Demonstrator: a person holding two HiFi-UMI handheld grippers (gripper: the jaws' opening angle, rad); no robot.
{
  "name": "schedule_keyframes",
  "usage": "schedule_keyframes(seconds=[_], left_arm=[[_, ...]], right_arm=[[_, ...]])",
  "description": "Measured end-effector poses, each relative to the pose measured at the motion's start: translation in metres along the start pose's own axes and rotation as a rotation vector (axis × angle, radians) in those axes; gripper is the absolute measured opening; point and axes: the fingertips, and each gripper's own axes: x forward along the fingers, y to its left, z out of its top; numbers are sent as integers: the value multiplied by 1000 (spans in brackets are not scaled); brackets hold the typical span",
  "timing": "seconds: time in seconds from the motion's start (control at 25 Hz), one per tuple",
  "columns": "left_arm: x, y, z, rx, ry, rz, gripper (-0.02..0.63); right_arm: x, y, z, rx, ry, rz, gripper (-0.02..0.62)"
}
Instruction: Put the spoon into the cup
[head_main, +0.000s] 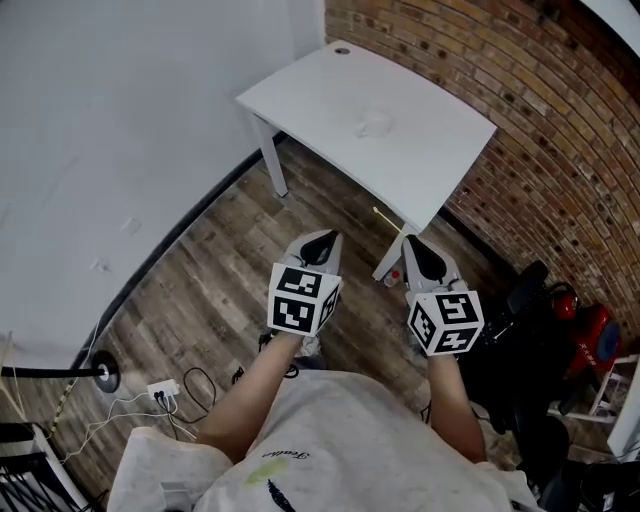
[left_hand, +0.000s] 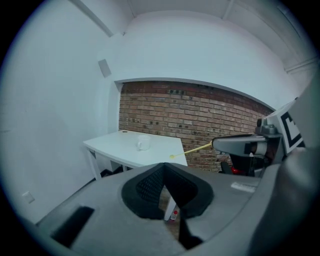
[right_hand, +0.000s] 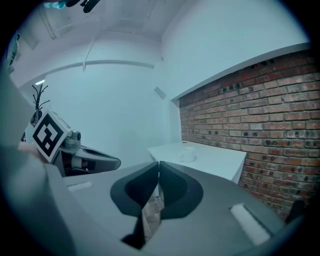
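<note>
A small white cup stands near the middle of a white table, well ahead of both grippers. My right gripper is shut on the handle of a thin yellow spoon, which sticks out forward and to the left. In the left gripper view the spoon shows its bowl end in the air short of the table edge, with the cup beyond. My left gripper is shut and holds nothing. Both hang over the wooden floor, in front of the table. The right gripper view shows the cup ahead.
A brick wall runs behind and to the right of the table, a white wall to the left. Cables and a power strip lie on the floor at the left. Black and red equipment stands at the right.
</note>
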Motion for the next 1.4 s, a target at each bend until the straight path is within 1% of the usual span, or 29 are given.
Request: schedule_keyframes(seconds=[0.44,0.72,1.0,1.4], left_arm=[[27,85,25,-15,-6,-12,-8],[43,124,33,-26,-4,-35,-8],[57,144,37,-26,-2,-71,-8],[78,146,43,4,12,-103,-8]], right_arm=[[89,24,26,-13,13,8,15],[131,34,36,-24,25,-5,15],[150,30,43,-27,25,-50,15],[164,11,49,-19,13,-83,15]])
